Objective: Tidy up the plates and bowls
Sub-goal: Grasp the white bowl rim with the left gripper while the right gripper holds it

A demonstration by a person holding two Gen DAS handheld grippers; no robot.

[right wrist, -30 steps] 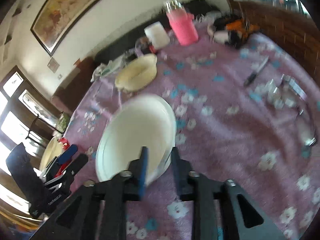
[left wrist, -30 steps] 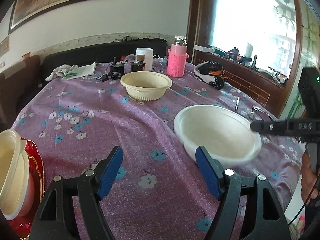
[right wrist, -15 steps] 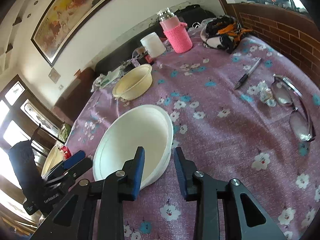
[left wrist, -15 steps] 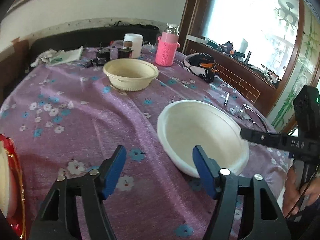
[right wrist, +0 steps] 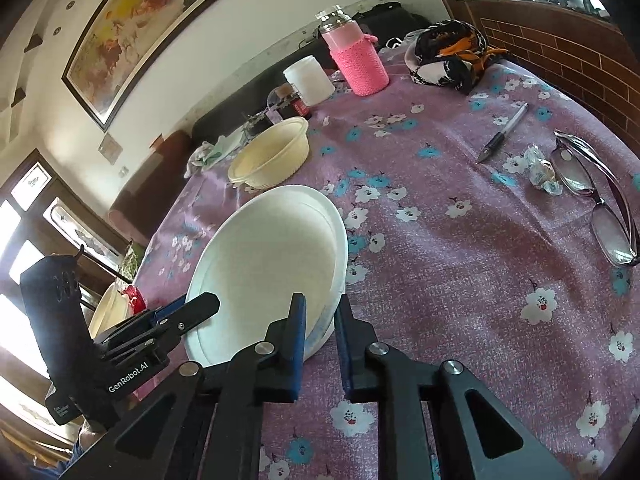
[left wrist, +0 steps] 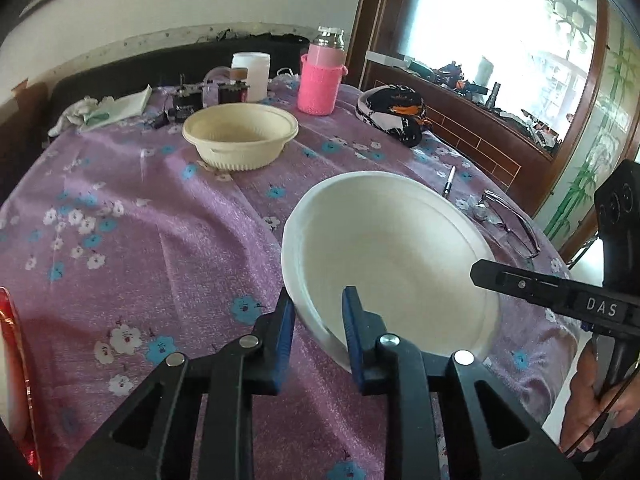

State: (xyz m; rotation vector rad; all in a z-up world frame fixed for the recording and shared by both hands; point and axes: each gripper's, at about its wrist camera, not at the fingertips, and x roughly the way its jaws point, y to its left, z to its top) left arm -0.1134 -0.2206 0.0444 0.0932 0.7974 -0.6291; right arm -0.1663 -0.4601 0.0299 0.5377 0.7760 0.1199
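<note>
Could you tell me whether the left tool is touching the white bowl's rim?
Touching. In the left wrist view the left tool has just closed its blue pads on the rim of the white bowl, one inside, one outside.

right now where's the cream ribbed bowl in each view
Left wrist view: the cream ribbed bowl sits upper centre-left, beyond the white bowl, in front of the pink knitted bottle.
Right wrist view: the same bowl lies left of centre, just above the white bowl, down-left of the pink bottle.
Shared landmark: the pink knitted bottle.
</note>
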